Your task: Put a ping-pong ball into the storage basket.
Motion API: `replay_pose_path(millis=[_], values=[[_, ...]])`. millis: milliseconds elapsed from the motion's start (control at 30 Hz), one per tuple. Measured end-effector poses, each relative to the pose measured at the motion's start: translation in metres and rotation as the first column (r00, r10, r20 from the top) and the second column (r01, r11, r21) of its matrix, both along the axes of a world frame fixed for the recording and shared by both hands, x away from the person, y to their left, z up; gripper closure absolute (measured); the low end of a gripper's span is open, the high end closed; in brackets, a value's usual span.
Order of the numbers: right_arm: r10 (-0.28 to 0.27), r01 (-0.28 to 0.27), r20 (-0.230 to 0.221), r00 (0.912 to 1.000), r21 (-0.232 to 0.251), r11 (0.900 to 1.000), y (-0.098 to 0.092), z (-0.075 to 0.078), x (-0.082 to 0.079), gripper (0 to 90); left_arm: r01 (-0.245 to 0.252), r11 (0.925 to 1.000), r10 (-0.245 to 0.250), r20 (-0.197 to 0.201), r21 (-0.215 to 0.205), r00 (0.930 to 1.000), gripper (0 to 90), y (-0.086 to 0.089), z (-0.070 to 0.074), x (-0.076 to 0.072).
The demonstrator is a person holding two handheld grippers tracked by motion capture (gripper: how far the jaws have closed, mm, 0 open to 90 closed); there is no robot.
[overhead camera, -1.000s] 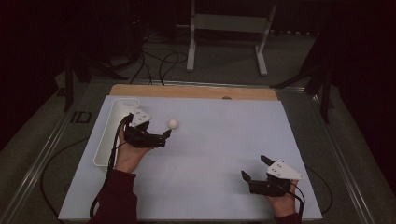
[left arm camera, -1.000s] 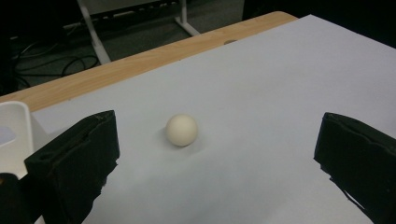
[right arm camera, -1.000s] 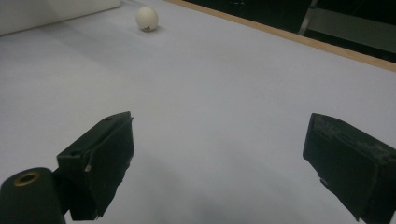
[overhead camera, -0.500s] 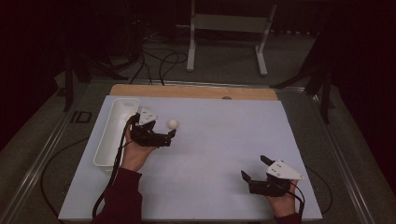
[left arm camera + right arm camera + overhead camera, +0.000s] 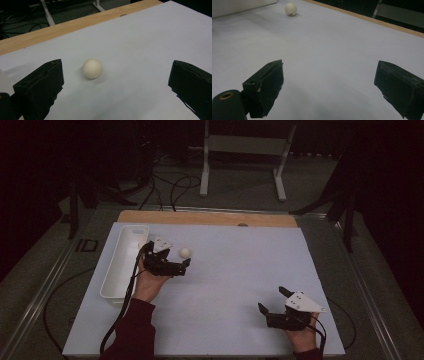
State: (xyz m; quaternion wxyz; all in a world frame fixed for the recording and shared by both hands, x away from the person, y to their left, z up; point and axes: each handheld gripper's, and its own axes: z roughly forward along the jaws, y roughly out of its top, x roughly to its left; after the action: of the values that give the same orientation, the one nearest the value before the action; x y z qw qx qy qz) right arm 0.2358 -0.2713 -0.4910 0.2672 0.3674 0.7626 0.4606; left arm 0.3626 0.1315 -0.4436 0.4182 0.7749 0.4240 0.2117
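Observation:
A small cream ball (image 5: pixel 185 252) lies on the white sheet (image 5: pixel 235 265), left of the middle. My left gripper (image 5: pixel 184 267) is just short of it, jaws open wide. In the left gripper view the ball (image 5: pixel 92 68) sits a little ahead of the left gripper (image 5: pixel 117 85), nearer the left jaw and touching neither. My right gripper (image 5: pixel 271 300) rests near the front right of the sheet, open with nothing in it. In the right gripper view the ball (image 5: pixel 290 9) is far off beyond the right gripper (image 5: pixel 329 80).
A long white tray (image 5: pixel 122 262) lies along the sheet's left side, right beside my left hand. A wooden board edge (image 5: pixel 210 218) runs along the back. A metal stand (image 5: pixel 245 150) and cables (image 5: pixel 170 185) are on the floor behind.
My left gripper has shifted a little to the right, closer to the ball. The ball and the right gripper have stayed where they were.

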Motion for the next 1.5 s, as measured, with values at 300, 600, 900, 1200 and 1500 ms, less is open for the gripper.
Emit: replay_pose_path(millis=[300,600,900,1200,1500], values=[[0.000,0.000,0.001,1.0000,-0.001,1.000,0.000,0.000,0.000,8.4,-0.004,1.0000,0.004,-0.004,0.004,1.0000,0.8,-0.001,-0.006,0.006],[-0.002,0.002,0.005,1.0000,-0.012,1.000,0.000,0.000,0.000,8.5,-0.007,1.0000,0.007,-0.016,-0.006,0.9998,0.8,-0.002,-0.013,0.012],[0.000,0.000,0.004,1.0000,-0.010,1.000,0.000,0.000,0.000,8.4,-0.021,0.9998,0.020,-0.023,-0.005,0.9995,0.8,-0.002,-0.019,0.017],[0.000,0.000,0.009,1.0000,-0.008,1.000,0.000,0.000,-0.001,8.4,-0.035,0.9994,0.035,-0.030,-0.002,0.9989,0.8,-0.003,-0.025,0.021],[-0.001,0.001,0.010,1.0000,-0.007,1.000,0.000,0.000,-0.001,8.4,-0.041,0.9991,0.041,-0.049,-0.008,0.9980,0.8,0.000,-0.030,0.027]])
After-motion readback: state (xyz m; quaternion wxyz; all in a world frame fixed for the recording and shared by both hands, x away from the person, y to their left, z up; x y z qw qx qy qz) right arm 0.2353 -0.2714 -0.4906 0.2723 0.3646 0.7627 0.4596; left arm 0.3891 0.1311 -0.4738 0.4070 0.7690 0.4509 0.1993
